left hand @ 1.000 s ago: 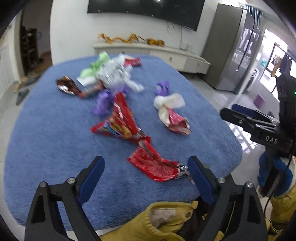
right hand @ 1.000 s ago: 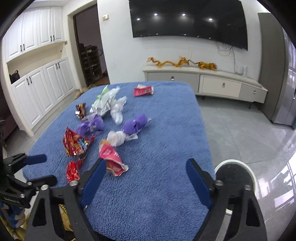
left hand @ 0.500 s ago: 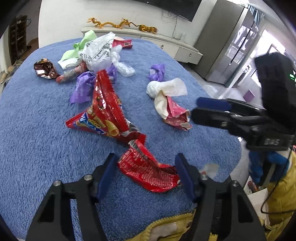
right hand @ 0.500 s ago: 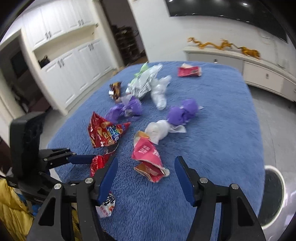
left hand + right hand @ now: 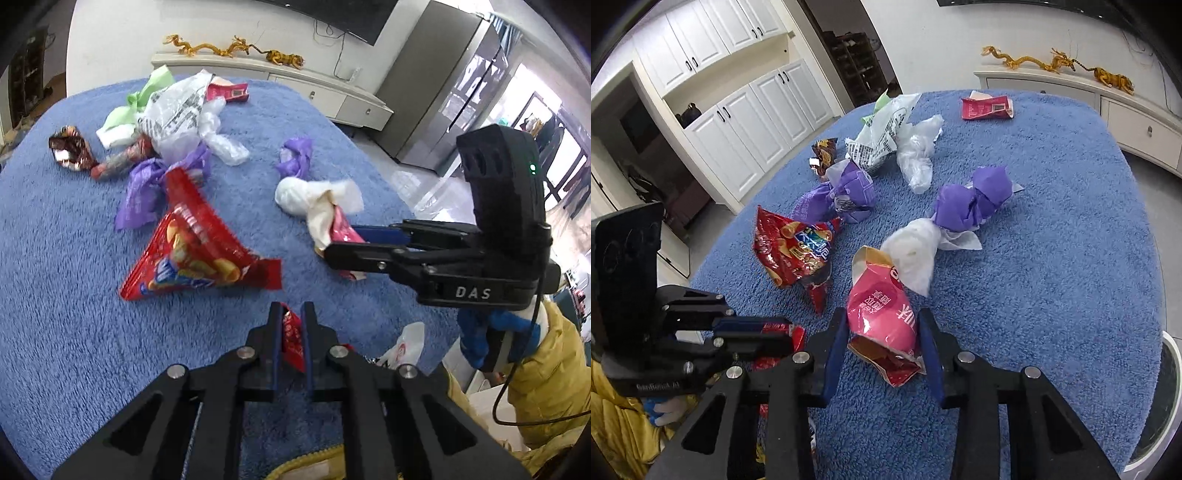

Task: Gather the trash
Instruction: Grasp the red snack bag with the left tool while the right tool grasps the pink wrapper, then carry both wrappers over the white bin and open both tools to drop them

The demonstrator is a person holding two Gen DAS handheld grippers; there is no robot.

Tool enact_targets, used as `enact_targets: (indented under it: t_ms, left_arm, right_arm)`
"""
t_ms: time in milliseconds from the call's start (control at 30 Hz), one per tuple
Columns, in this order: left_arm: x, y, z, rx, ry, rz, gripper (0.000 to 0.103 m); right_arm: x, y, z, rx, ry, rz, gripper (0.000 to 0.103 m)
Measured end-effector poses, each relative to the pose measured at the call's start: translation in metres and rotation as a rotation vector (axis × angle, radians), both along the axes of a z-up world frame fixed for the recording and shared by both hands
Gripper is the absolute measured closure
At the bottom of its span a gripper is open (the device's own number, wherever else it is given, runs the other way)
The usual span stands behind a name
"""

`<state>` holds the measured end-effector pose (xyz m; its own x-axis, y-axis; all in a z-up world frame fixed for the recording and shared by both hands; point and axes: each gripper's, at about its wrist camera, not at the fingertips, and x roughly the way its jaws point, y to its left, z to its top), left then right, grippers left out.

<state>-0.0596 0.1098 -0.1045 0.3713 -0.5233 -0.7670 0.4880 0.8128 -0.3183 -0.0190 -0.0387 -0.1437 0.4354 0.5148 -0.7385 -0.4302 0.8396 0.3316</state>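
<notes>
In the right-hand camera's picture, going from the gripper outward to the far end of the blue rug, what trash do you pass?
Pink snack bag between the open right gripper fingers → white wad → purple bag → clear plastic bag → red packet.

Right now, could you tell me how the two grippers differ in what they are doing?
The left gripper is shut on a small red wrapper; the right gripper is open, its fingers straddling a pink packet. The red wrapper is pinched thin; the pink packet looks puffed. Both work at the blue rug's near edge.
</notes>
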Motion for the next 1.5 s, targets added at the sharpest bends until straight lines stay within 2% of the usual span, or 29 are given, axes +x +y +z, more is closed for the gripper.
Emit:
enact_targets:
  t_ms: [267,467,667,867,1067,1200,1400,1433,1467,1500]
  left_arm:
    - [-0.004,-0.005,0.020,-0.003,-0.048,-0.014,0.098]
    - [-0.001,-0.017,0.055,0.002,-0.132,-0.042,0.098]
    - [0.011,-0.048,0.088,-0.008,-0.196,-0.085,0.099]
    - [0.039,-0.127,0.109,0.002,-0.253,-0.164,0.098]
    - [0.070,-0.226,0.099,-0.003,-0.211,-0.239,0.098]
    - [0.085,-0.285,0.072,0.024,-0.160,-0.267,0.095]
    - [0.105,-0.351,0.030,0.088,-0.133,-0.286,0.094]
    - [0.107,-0.358,0.025,0.099,-0.133,-0.284,0.092]
    - [0.109,-0.364,0.020,0.108,-0.130,-0.283,0.083]
    - [0.111,-0.372,0.014,0.117,-0.124,-0.281,0.069]
  right_arm:
    - [-0.019,-0.028,0.021,0.054,-0.053,-0.033,0.068]
    - [-0.035,-0.052,0.045,0.077,-0.126,-0.084,0.068]
    - [-0.049,-0.109,0.062,0.100,-0.182,-0.222,0.068]
    - [-0.067,-0.193,0.058,0.074,-0.187,-0.448,0.068]
    - [-0.073,-0.266,0.027,0.027,-0.114,-0.643,0.068]
    - [-0.072,-0.304,0.004,0.037,-0.060,-0.725,0.066]
    - [-0.063,-0.345,-0.038,0.042,0.032,-0.816,0.064]
    - [-0.061,-0.352,-0.046,0.044,0.049,-0.830,0.064]
    - [-0.060,-0.356,-0.051,0.045,0.061,-0.844,0.061]
    - [-0.060,-0.360,-0.056,0.045,0.074,-0.859,0.055]
